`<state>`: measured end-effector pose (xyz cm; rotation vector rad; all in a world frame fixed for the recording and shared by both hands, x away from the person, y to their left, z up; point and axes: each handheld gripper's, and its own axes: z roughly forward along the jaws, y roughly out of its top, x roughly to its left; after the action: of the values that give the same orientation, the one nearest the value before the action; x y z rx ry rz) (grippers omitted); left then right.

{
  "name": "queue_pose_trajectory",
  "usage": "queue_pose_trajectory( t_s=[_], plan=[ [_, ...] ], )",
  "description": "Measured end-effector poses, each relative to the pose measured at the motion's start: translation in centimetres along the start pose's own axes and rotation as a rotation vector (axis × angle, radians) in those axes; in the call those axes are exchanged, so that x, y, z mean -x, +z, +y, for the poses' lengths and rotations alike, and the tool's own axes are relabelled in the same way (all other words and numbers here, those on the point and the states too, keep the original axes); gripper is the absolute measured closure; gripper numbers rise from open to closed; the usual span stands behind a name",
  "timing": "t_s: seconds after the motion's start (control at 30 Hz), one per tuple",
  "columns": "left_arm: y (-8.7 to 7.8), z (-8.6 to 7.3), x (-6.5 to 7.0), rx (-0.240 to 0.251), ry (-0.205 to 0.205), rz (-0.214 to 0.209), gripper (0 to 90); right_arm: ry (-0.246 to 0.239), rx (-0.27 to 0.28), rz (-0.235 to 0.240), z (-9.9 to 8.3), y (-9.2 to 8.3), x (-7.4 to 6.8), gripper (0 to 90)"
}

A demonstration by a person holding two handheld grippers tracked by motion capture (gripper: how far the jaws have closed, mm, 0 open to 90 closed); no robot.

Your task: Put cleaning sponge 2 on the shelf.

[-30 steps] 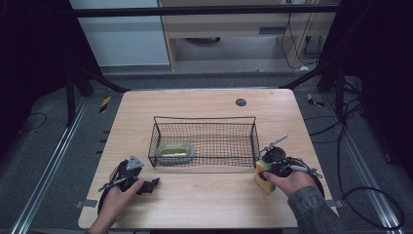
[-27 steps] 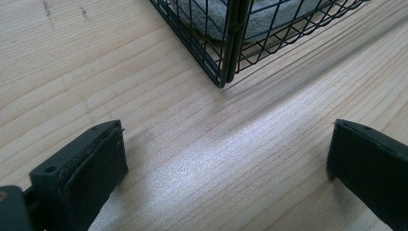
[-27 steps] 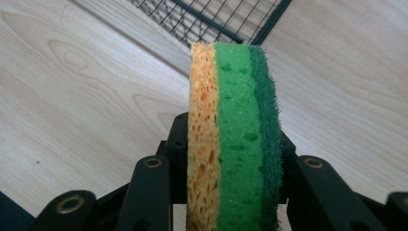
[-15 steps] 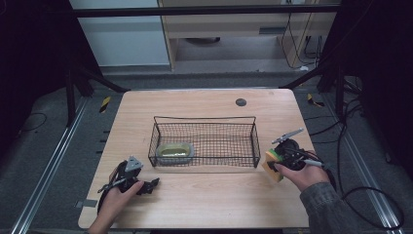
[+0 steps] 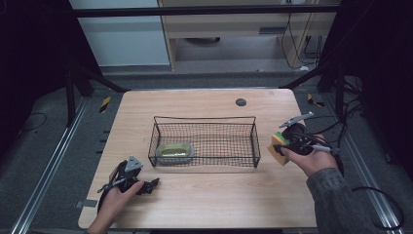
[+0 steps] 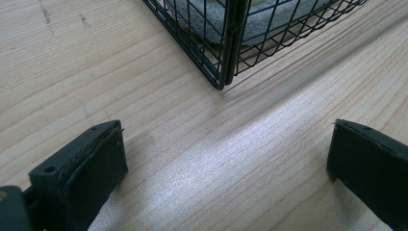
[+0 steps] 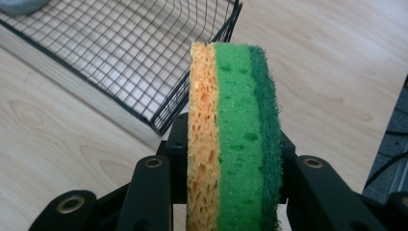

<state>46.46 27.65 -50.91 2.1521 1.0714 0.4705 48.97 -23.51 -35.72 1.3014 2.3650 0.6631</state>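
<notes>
My right gripper (image 5: 281, 146) is shut on a sponge (image 7: 234, 134) with orange, light green and dark green layers; it stands on edge between the jaws. In the high view the sponge (image 5: 279, 148) hangs above the table just right of the black wire basket (image 5: 204, 119). A grey-green oval object (image 5: 174, 152) lies in the basket's front left corner. My left gripper (image 5: 148, 185) rests on the table in front of that corner, open with nothing between its jaws. The left gripper view has the basket's corner (image 6: 223, 57) just ahead of the fingers (image 6: 91, 168).
A small dark round spot (image 5: 240, 102) marks the wooden table (image 5: 209, 195) behind the basket. Cables trail from the right gripper off the table's right edge. Metal rails run along both sides of the table.
My right gripper has lifted the sponge off the table and carried it up and a little right of the basket's end. The left gripper has stayed put.
</notes>
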Motion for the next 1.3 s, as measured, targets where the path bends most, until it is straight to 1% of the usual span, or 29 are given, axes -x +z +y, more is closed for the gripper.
queue_pose_trajectory(
  t_s=[0.3, 0.4, 0.57, 0.7, 0.83, 0.97, 1.1, 1.3],
  plan=[
    [0.0, 0.0, 0.0, 0.0, 0.0, 0.0, 0.0, -0.017, 0.052, -0.012, 2.2, -0.7, 0.2, 64.3],
    [0.0, 0.0, 0.0, 0.0, 0.0, 0.0, 0.0, -0.019, 0.07, -0.011, 3.0, -0.8, 0.1, 64.3],
    [0.0, 0.0, 0.0, 0.0, 0.0, 0.0, 0.0, -0.055, 0.085, -0.013, 4.5, -0.9, -0.4, 64.3],
    [0.0, 0.0, 0.0, 0.0, 0.001, -0.001, 0.0, -0.061, 0.113, -0.005, 5.7, -0.8, -0.6, 64.3],
    [0.0, 0.0, 0.0, 0.001, 0.001, -0.002, 0.0, -0.065, 0.129, 0.01, 6.5, -0.2, -0.8, 64.3],
    [0.0, 0.0, 0.0, 0.001, 0.002, -0.002, 0.0, -0.075, 0.14, 0.013, 7.1, 0.3, -1.1, 64.3],
    [0.0, 0.0, 0.0, 0.001, 0.002, -0.002, 0.0, -0.069, 0.155, 0.018, 7.3, 0.6, -1.4, 64.2],
    [0.0, 0.0, 0.0, 0.001, 0.002, -0.002, 0.0, -0.078, 0.156, 0.025, 7.6, 1.1, -1.9, 64.2]
  ],
)
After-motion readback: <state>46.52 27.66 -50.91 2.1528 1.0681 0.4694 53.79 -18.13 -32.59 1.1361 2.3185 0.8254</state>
